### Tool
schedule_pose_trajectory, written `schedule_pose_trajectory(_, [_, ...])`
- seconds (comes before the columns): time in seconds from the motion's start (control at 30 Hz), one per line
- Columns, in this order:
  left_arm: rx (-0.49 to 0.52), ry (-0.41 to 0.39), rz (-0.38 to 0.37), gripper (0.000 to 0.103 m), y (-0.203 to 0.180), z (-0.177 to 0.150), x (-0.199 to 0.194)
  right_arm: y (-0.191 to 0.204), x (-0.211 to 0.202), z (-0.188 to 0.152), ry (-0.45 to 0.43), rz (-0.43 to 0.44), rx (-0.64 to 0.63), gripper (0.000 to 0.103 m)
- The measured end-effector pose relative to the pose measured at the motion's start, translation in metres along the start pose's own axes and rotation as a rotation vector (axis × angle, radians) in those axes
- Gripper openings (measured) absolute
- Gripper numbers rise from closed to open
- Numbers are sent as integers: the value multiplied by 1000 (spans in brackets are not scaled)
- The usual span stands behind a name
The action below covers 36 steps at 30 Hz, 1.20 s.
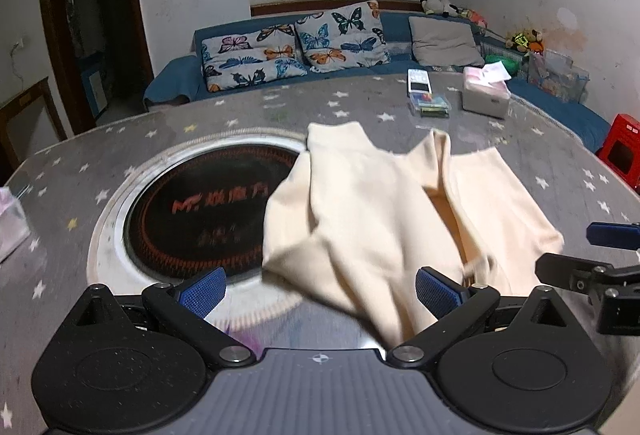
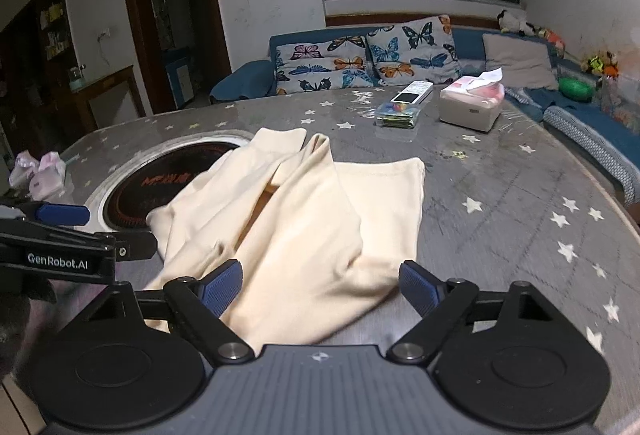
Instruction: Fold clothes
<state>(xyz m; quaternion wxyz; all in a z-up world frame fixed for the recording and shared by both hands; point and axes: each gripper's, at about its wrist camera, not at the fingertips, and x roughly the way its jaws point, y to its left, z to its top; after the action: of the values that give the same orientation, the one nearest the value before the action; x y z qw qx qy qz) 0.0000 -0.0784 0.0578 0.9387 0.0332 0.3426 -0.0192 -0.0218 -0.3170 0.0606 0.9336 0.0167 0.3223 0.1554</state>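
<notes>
A cream garment (image 1: 372, 211) lies crumpled on the grey star-patterned table (image 1: 120, 139), partly over the round black cooktop (image 1: 208, 211). It also shows in the right wrist view (image 2: 304, 219). My left gripper (image 1: 320, 291) is open, its blue pads wide apart over the garment's near edge, holding nothing. My right gripper (image 2: 320, 291) is open too, its pads on either side of the garment's near fold, not closed on it. The right gripper also shows at the right edge of the left wrist view (image 1: 600, 255), and the left gripper shows at the left of the right wrist view (image 2: 60, 235).
A tissue box (image 2: 472, 103), a remote (image 2: 412, 93) and a small clear case (image 2: 396, 113) sit at the table's far side. A pink packet (image 2: 44, 171) lies at the left. A blue sofa (image 2: 480, 39) with butterfly cushions stands behind the table.
</notes>
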Motion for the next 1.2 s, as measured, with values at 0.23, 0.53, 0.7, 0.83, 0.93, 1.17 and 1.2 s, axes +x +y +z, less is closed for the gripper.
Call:
schedule_pose_trajectory(0.23, [-13, 7, -14, 97, 2, 22, 22, -8, 34, 36, 15, 37, 19, 78])
schedule_pose_trajectory(0.53, [-32, 11, -11, 95, 15, 37, 36, -10, 92, 74, 42, 71, 19, 66])
schedule_pose_trajectory(0.7, [-38, 15, -7, 90, 20, 49, 48, -14, 118, 84, 51, 74, 39, 58])
schedule_pose_trajectory(0.83, [-36, 13, -13, 87, 19, 59, 58, -23, 138, 85, 77, 100, 73, 42])
schedule_pose_trajectory(0.93, [-30, 14, -29, 83, 13, 70, 69, -28, 145, 81, 88, 126, 92, 23])
schedule_pose_trajectory(1.17, [-22, 39, -76, 80, -8, 96, 106, -43, 118, 77, 17, 127, 125, 3])
schedule_pose_trajectory(1.2, [-14, 38, -82, 80, -12, 100, 112, -44, 111, 77, 2, 121, 120, 3])
